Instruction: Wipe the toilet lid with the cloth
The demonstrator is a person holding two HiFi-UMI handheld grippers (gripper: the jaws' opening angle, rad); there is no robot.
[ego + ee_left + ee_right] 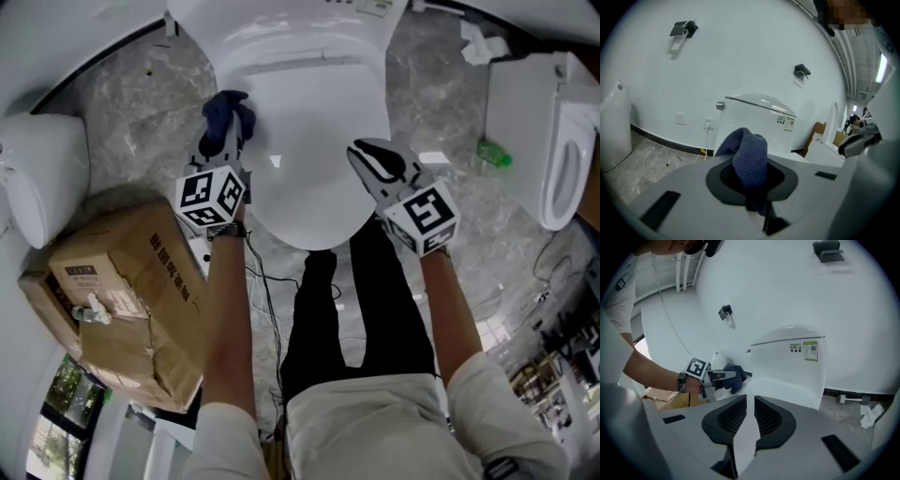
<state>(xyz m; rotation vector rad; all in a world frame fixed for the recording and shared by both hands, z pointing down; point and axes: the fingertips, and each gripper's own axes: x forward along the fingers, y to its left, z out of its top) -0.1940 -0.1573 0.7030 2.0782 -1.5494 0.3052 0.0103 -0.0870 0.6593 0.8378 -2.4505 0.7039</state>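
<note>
Cloth juts lengthwise forward from the left gripper.

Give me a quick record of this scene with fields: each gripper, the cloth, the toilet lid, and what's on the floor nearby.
Left gripper: shut on the blue cloth
Cloth place: by the lid's left rear edge; contact unclear
Right gripper: jaws a narrow gap apart, nothing between them, over the lid's right side
Toilet lid: white, down
Floor: cardboard box at the left
</note>
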